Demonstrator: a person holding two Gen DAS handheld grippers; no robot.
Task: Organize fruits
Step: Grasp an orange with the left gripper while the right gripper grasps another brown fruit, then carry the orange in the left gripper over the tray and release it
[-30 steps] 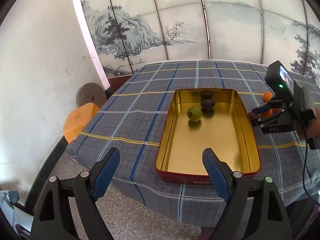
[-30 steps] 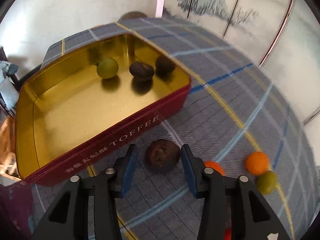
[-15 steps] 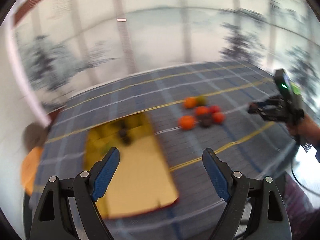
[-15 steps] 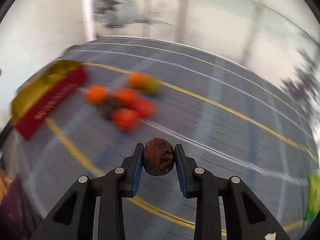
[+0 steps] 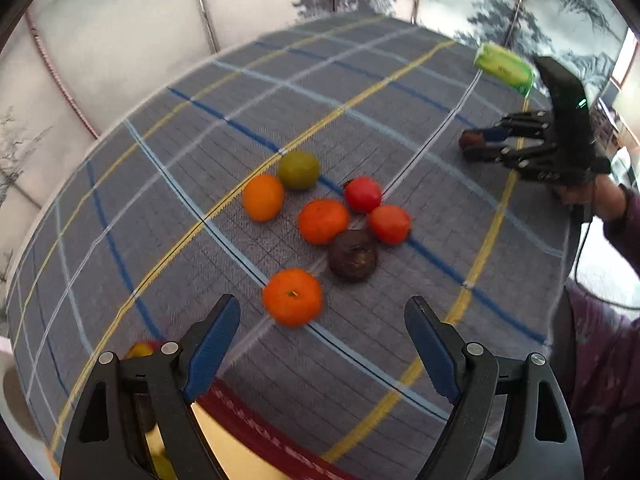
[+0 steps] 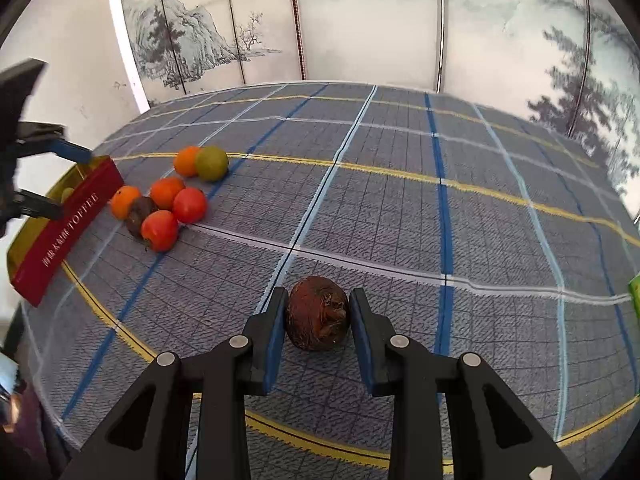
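While the right claw (image 6: 318,322) presses its blue pads against both sides of a wrinkled dark brown fruit (image 6: 318,312) and holds it just over the plaid cloth of the desk (image 6: 400,208), the left claw (image 5: 322,340) hangs wide apart with nothing between its fingers, tilted down at the loose pile of fruit.

Nearest the left claw lies an orange mandarin (image 5: 293,297), a little apart from the rest. Just beyond it sits a dark brown fruit (image 5: 353,255), touching a red one (image 5: 389,224) and an orange one (image 5: 323,221). Behind those come another red fruit (image 5: 363,194), then an orange fruit (image 5: 263,197) side by side with a green one (image 5: 299,169) at the far end of the cluster.

Under the left claw runs the red tin (image 5: 256,428), with gold inside and white lettering on its long wall (image 6: 68,232). From the right wrist view one small green fruit (image 6: 67,193) shows inside it near the far corner; the rest of the inside is hidden by the wall and the left claw, so I cannot tell what else it holds.

Far off at the desk's edge lies a green packet (image 5: 504,67), and painted screens (image 6: 360,20) stand behind.
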